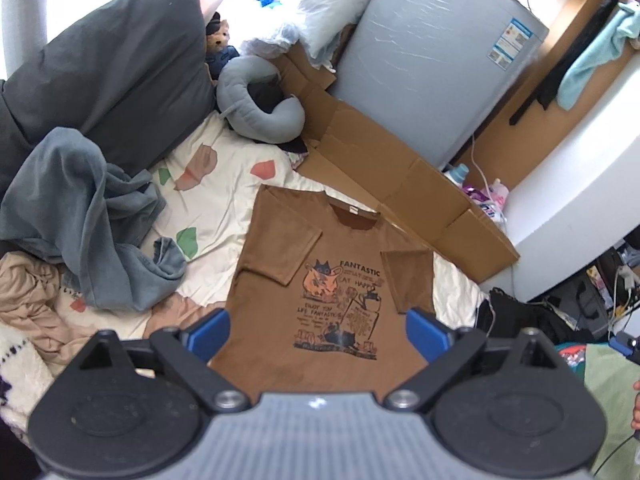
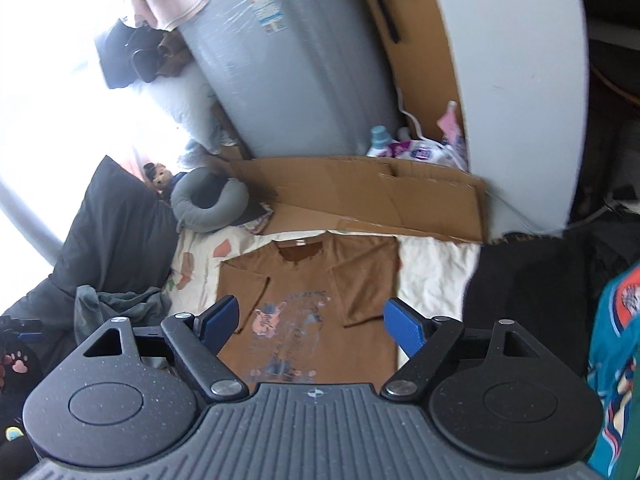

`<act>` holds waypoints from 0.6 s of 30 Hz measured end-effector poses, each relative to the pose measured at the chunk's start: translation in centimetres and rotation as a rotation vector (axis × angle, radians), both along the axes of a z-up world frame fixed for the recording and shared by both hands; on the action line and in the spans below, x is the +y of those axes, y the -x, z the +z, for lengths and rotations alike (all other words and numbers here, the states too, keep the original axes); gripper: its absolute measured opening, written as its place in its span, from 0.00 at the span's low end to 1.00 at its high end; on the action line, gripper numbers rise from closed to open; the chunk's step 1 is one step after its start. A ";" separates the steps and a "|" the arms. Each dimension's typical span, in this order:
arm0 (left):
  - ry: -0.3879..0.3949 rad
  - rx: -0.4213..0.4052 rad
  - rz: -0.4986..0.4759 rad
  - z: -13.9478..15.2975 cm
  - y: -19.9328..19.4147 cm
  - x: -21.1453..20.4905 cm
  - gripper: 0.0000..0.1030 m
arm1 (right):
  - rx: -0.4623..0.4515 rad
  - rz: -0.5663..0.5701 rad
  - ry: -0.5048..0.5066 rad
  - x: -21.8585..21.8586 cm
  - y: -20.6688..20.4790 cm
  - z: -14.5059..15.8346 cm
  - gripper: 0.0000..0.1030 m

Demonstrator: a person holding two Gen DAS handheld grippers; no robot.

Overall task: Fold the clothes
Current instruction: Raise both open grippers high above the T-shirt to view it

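left gripper (image 1: 318, 330): jaws stood wide apart, blue pads (image 1: 210, 334) facing each other, nothing between them, tilted downward.
right gripper (image 2: 316, 326): jaws spread wide too, blue pads (image 2: 402, 330) clear, nothing gripped, angled down.
left gripper seen from right view: small, at far left edge (image 2: 22, 330), blurred.

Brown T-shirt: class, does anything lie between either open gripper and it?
Nothing visible. The brown T-shirt lies flat, both sleeves folded in, straight below the left gripper and right gripper; the grey garment sits aside.
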State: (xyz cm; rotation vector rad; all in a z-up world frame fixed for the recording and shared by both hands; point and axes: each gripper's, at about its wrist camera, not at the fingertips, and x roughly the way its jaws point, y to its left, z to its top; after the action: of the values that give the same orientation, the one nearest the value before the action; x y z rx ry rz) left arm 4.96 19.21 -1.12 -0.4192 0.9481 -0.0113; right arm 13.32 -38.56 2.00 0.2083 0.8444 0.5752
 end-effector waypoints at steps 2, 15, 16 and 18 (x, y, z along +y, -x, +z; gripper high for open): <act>-0.006 -0.010 0.009 -0.9 0.8 0.1 0.93 | -0.003 -0.017 -0.009 -0.9 1.0 -1.4 0.83; -0.014 -0.024 0.086 -7.6 3.9 2.0 0.93 | 0.008 -0.077 0.048 -2.9 4.9 -9.1 0.83; -0.027 -0.033 0.084 -8.0 4.0 1.9 0.92 | 0.005 -0.078 0.050 -3.0 5.1 -9.7 0.83; -0.051 -0.055 0.093 -9.0 4.3 1.9 0.91 | 0.000 -0.079 0.054 -3.1 5.5 -10.8 0.83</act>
State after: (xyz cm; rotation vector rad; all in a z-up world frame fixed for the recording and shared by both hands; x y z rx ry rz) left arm 0.61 21.08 -10.15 -0.4133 0.8724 0.0861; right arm 7.78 -41.70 -8.80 0.1913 0.8470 0.4782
